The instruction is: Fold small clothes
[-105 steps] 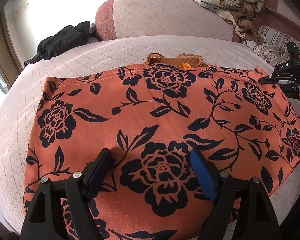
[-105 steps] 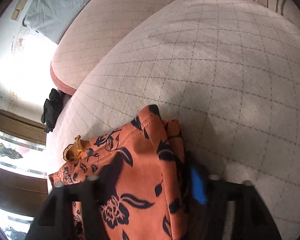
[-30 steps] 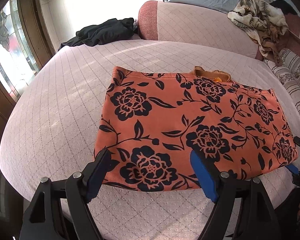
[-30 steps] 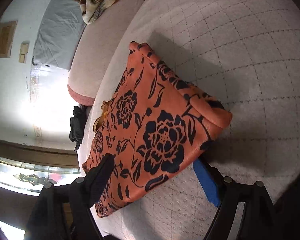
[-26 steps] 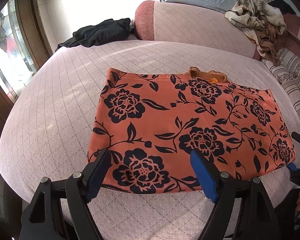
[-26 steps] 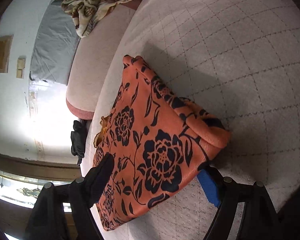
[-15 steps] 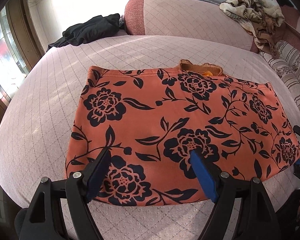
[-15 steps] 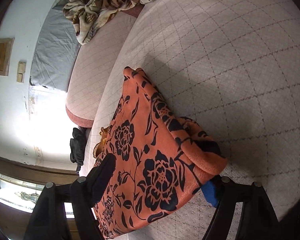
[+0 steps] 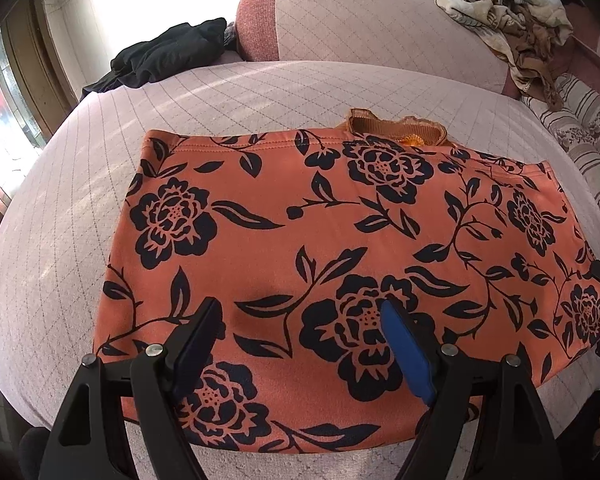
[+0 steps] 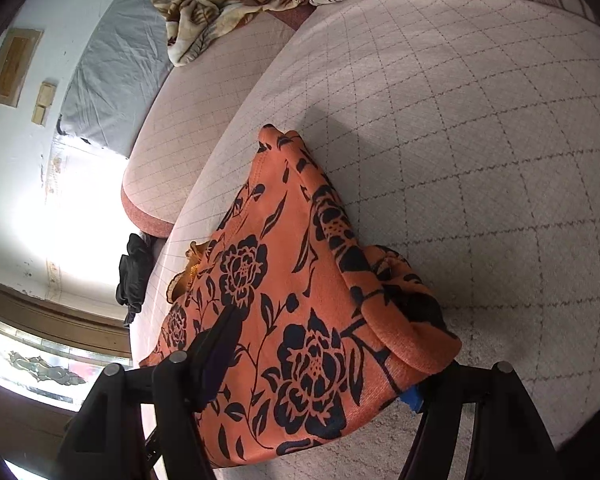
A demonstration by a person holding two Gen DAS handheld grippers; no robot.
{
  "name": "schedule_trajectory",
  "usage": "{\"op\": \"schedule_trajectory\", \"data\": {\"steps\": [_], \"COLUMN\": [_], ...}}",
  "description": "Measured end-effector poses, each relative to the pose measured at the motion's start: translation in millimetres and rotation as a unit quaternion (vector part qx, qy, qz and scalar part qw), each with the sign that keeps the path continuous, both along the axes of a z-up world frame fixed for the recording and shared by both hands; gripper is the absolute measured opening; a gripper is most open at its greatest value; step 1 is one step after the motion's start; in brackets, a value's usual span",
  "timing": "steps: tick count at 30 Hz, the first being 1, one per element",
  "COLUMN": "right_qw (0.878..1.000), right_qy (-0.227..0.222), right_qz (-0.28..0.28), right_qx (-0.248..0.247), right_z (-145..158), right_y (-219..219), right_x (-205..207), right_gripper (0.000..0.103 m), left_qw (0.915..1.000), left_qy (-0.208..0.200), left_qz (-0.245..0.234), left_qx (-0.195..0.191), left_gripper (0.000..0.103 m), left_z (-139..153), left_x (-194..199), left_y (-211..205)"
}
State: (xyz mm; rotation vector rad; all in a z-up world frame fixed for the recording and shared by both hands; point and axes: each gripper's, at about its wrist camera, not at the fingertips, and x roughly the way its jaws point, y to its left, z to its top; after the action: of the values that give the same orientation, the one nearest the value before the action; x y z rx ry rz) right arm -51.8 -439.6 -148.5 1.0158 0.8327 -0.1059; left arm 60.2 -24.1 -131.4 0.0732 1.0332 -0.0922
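An orange floral garment (image 9: 340, 248) lies flat as a neat rectangle on a quilted pink cushioned seat (image 9: 72, 216), directly under and ahead of the left tool (image 9: 300, 328). At least one fold looks done: the edge at the right tool (image 10: 320, 364) is doubled into a thick rounded roll, and a ruffled tan collar (image 9: 396, 126) peeks out along the far edge. Judging by its width, another fold or two probably remains.

The left tool hovers released, its black and blue fingers spread wide above the near half of the cloth. The right tool is also spread, straddling the near right corner; its blue pad seems tucked under the fold, not yet clenched.

The fabric looks soft and stretchy, matte, printed with black peonies and leaves. Beyond the left tool, a black garment (image 9: 168, 56) and a crumpled patterned cloth (image 9: 508, 4) lie by the backrest.
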Motion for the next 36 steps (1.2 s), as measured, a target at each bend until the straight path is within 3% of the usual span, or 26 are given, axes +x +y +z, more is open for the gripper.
{"op": "schedule_trajectory", "data": {"steps": [3,11,14,17,19,20,23,25,28,32,34,36], "right_qw": [1.0,0.999,0.999,0.999,0.998,0.997,0.992,0.988,0.976,0.949,0.931,0.916], "right_qy": [-0.002,-0.002,0.009,0.008,0.015,0.027,0.036,0.017,-0.038,-0.12,-0.147,-0.151], "right_qz": [0.001,0.011,0.014,0.015,0.025,0.032,0.054,0.067,0.096,0.161,0.204,0.255], "right_qx": [-0.007,-0.038,-0.042,-0.046,-0.06,-0.071,-0.106,-0.14,-0.191,-0.244,-0.264,-0.271], "right_z": [-2.8,10.7,5.0,2.7,5.0,5.3,17.5,43.5,100.0,166.6,180.8,171.5], "right_y": [0.9,7.8,8.9,9.3,11.2,11.9,19.5,32.5,68.0,154.1,211.9,272.6], "right_x": [0.3,3.4,5.8,6.1,9.3,12.5,21.4,26.9,38.5,52.9,57.1,64.7], "right_gripper": [0.072,0.071,0.072,0.07,0.049,0.023,0.016,0.015,0.014,0.014,0.014,0.014], "left_qw": [0.9999,0.9999,0.9999,0.9998,0.9999,0.9999,0.9999,0.9997,0.9976,0.9878,0.9815,0.9756], "left_qy": [0.012,-0.01,0.01,0.0,0.008,0.01,0.014,0.012,-0.027,-0.082,-0.089,-0.088], "left_qz": [-0.003,-0.003,-0.007,-0.008,-0.005,-0.006,-0.009,-0.003,0.029,0.112,0.156,0.191], "left_qx": [0.012,0.006,0.012,0.019,0.011,0.008,-0.001,-0.021,-0.058,-0.069,-0.066,-0.064], "left_gripper": [0.082,0.082,0.082,0.084,0.084,0.084,0.084,0.084,0.084,0.084,0.084,0.084], "left_z": [-13.1,-1.4,-14.8,-17.6,-16.4,-16.1,-13.5,-5.5,21.5,48.6,49.3,43.5], "left_x": [4.5,2.5,7.3,6.8,8.9,9.7,9.6,8.1,-4.1,-31.1,-42.0,-51.0], "left_y": [-3.0,-1.8,-4.0,-6.0,-4.1,-3.2,-0.2,12.2,52.1,136.6,178.6,213.7]}}
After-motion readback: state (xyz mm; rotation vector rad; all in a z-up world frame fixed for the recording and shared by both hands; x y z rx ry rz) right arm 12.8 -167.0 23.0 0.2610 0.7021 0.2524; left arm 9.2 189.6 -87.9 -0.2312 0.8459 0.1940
